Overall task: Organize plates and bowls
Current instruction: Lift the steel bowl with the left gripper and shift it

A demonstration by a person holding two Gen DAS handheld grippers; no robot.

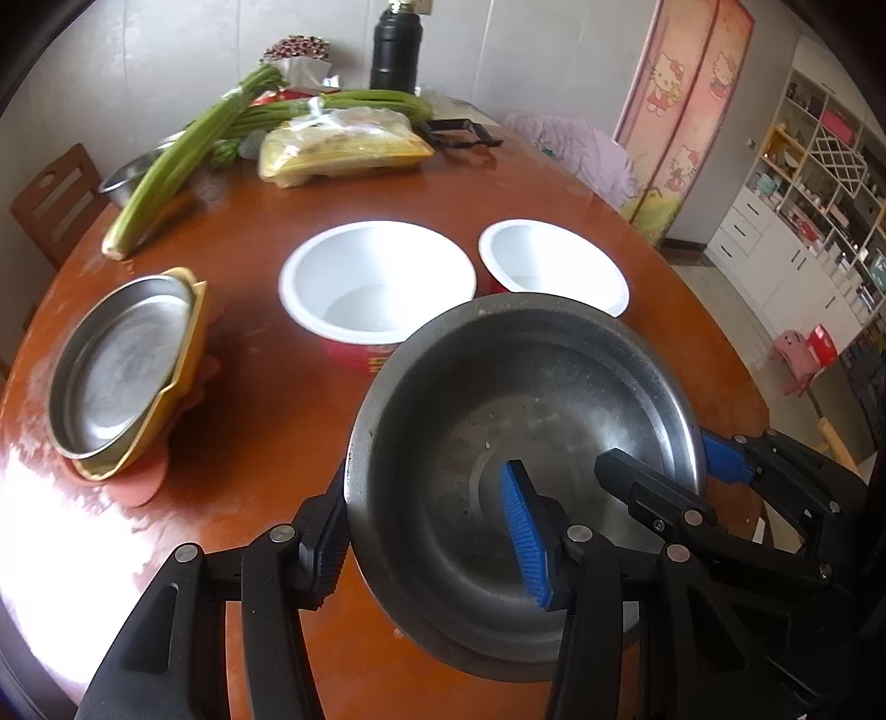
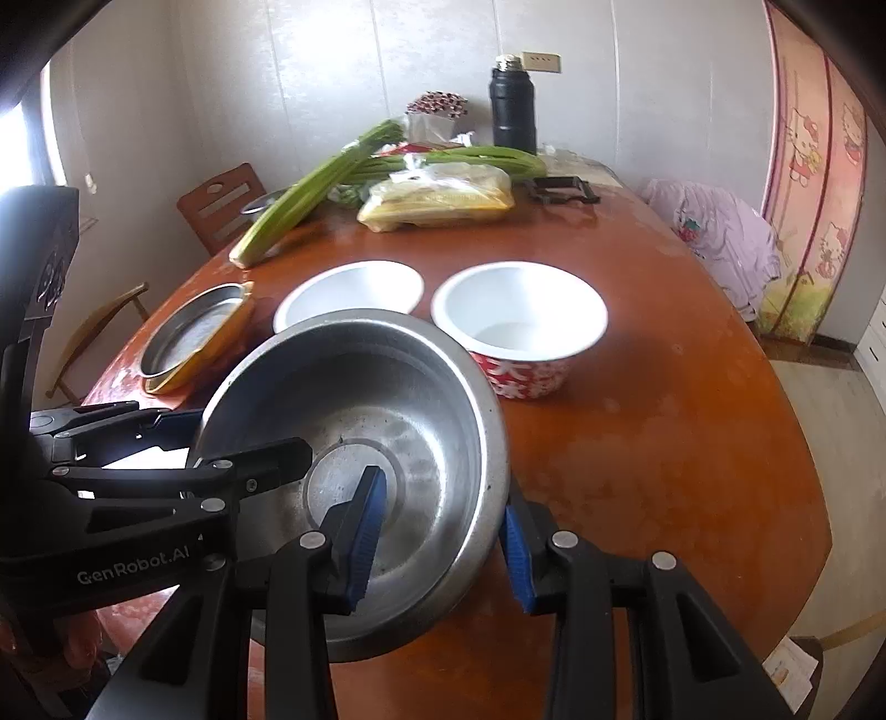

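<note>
A wide steel bowl (image 1: pixel 498 443) hangs tilted just over the near part of the table, held from both sides. My left gripper (image 1: pixel 426 543) is shut on its left wall, blue pad inside and the other finger outside. My right gripper (image 2: pixel 443 554) is shut on the right wall of the steel bowl (image 2: pixel 387 421) the same way. Behind it stand two red bowls with white insides (image 1: pixel 376 277) (image 1: pixel 554 260), side by side. At the left a steel plate (image 1: pixel 122 365) lies in a yellow dish (image 1: pixel 188 354).
The brown round table (image 2: pixel 637 443) carries celery (image 1: pixel 177 160), a bagged yellow food pack (image 1: pixel 343 144), a black flask (image 1: pixel 396 50) and a black frame (image 1: pixel 459 133) at the far side. A wooden chair (image 1: pixel 55 199) stands at the left edge and a small steel bowl (image 1: pixel 127 177) sits beside the celery.
</note>
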